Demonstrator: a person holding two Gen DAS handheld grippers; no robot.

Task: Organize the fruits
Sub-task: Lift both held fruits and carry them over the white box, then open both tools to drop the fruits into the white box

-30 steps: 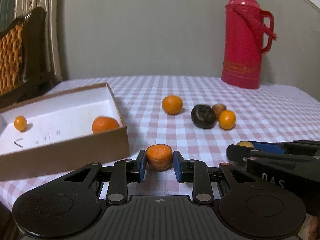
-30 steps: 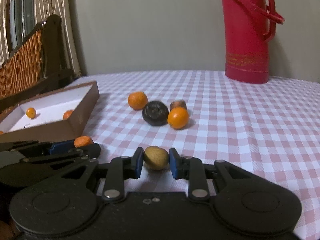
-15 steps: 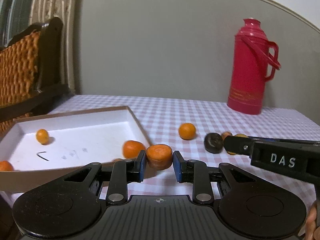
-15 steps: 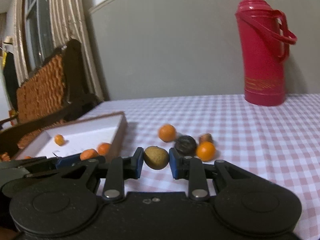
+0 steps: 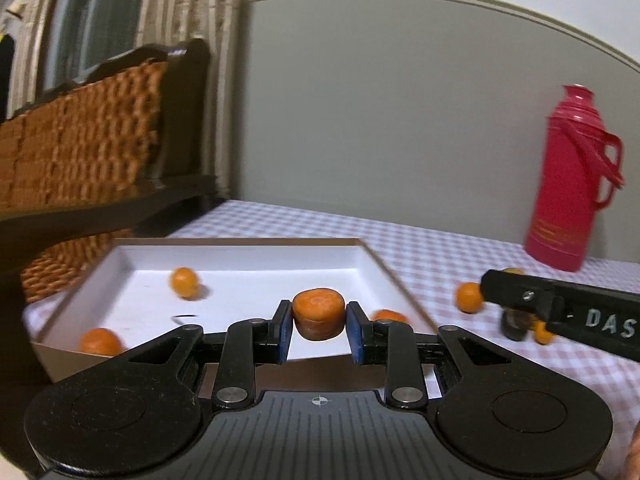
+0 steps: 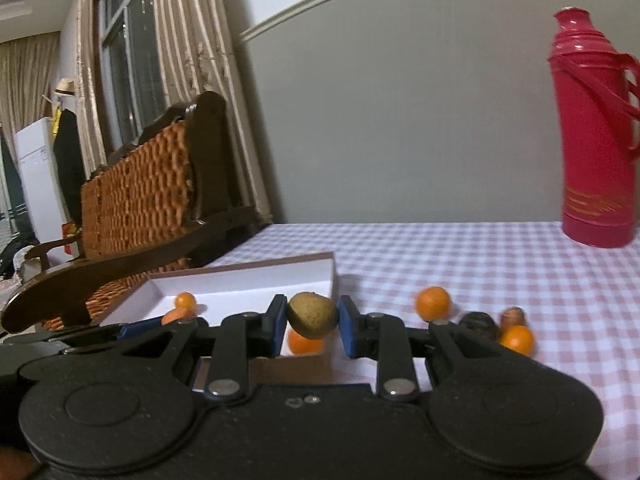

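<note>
My left gripper (image 5: pixel 318 320) is shut on an orange fruit (image 5: pixel 318 317) and holds it above the near edge of the shallow brown box with a white inside (image 5: pixel 248 252). Three orange fruits lie in the box, one at the back (image 5: pixel 184 281). My right gripper (image 6: pixel 312 322) is shut on a yellow-brown fruit (image 6: pixel 312 315), raised near the box's right corner (image 6: pixel 312 258). On the checked cloth lie an orange (image 6: pixel 433 302), a dark fruit (image 6: pixel 478 325), a brown one (image 6: pixel 513 315) and a small orange (image 6: pixel 517 339).
A red thermos (image 6: pixel 596 132) stands at the back right of the table. A wicker-backed wooden chair (image 6: pixel 152 196) stands to the left, beside the box. The pink checked tablecloth (image 6: pixel 500 256) lies between the fruits and the thermos.
Both grippers have lifted their fruits off the cloth and moved left toward the box. The left one now sits over the box's near edge.
</note>
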